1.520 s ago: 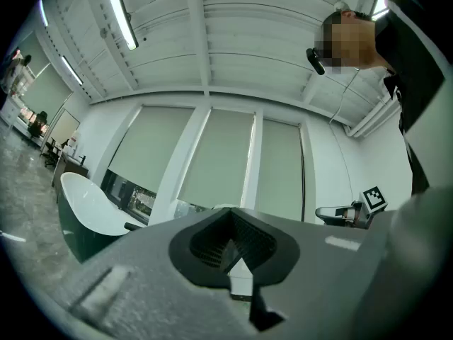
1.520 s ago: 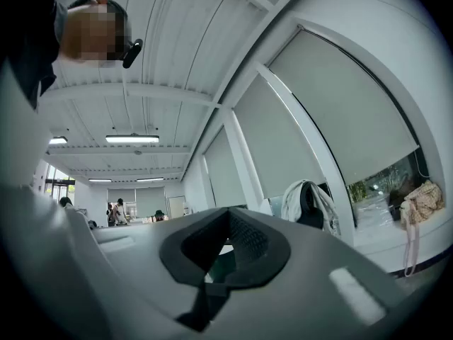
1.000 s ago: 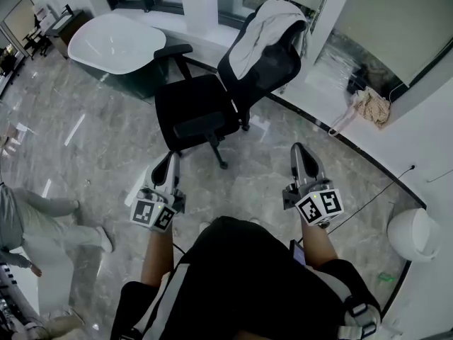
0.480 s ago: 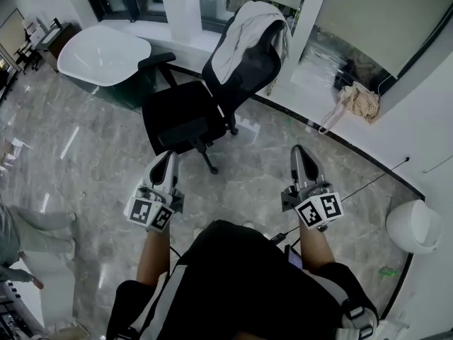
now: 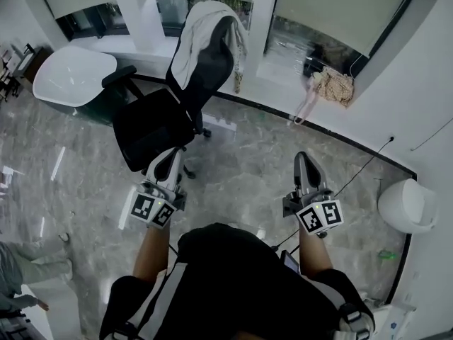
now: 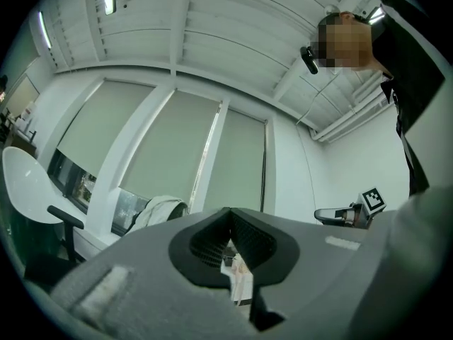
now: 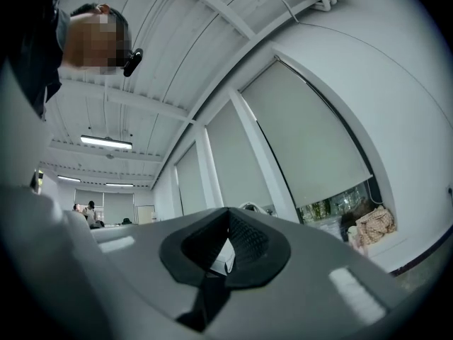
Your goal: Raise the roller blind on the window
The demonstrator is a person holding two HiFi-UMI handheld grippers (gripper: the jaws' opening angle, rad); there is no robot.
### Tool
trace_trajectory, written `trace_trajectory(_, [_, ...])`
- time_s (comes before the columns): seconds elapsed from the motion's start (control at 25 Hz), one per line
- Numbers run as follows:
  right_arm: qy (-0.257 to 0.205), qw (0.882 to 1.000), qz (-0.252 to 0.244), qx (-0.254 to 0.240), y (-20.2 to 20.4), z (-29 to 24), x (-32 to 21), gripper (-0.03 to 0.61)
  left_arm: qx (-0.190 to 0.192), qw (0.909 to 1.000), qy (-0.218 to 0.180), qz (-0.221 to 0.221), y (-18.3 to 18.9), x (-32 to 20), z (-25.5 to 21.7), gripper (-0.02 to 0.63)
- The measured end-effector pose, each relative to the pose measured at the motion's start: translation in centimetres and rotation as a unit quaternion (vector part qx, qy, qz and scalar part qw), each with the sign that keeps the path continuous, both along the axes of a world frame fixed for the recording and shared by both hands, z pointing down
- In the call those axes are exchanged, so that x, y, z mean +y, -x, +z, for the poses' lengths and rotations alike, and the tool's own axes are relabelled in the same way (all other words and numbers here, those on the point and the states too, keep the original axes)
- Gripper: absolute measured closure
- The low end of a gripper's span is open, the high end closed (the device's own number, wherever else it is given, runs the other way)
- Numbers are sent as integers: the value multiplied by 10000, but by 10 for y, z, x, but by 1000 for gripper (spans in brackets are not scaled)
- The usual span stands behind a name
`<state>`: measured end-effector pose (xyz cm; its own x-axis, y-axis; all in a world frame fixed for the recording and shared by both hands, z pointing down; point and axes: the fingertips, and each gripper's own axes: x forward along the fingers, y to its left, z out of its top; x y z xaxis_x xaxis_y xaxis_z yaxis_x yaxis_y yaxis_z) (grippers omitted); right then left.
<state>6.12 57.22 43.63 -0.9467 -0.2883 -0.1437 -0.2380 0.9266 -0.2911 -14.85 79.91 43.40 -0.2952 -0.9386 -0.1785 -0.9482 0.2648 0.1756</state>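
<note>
my left gripper [image 5: 167, 156] closed empty, right gripper [image 5: 303, 159] closed empty, roller blind [image 5: 333, 6] ahead part-lowered, office chair [image 5: 152, 122] beyond left gripper

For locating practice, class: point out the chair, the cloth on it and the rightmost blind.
chair [image 5: 152, 132]: head view, on the seat.
cloth [image 5: 200, 28]: head view, on the fold over the backrest.
rightmost blind [image 5: 340, 7]: head view, on its lower fabric.

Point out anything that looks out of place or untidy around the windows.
A pale garment is slung over the back of the black office chair. A crumpled beige bundle sits dumped on the window ledge at the right, partly hanging over its edge. A black cable trails loose across the floor. Nothing looks spilled or broken.
</note>
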Motion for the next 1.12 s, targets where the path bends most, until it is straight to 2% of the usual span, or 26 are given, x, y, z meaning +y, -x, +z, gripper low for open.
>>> trace_trajectory(0.28, [122, 9985, 523, -58, -46, 12, -40, 580, 23, 9984, 80, 558, -33, -61, 5, 614])
trace_trajectory(0.56, [276, 9951, 945, -67, -58, 23, -68, 580, 68, 9952, 15, 980, -31, -105, 4, 614])
trace_trajectory(0.96, [59, 9872, 1595, -26, -32, 3, -121, 580, 70, 9882, -283, 1503, 28, -192, -1, 614])
trace_trajectory(1.12, [25, 9836, 1803, 18, -11, 0, -141, 580, 90, 9842, -258, 1749, 50, -224, 4, 614])
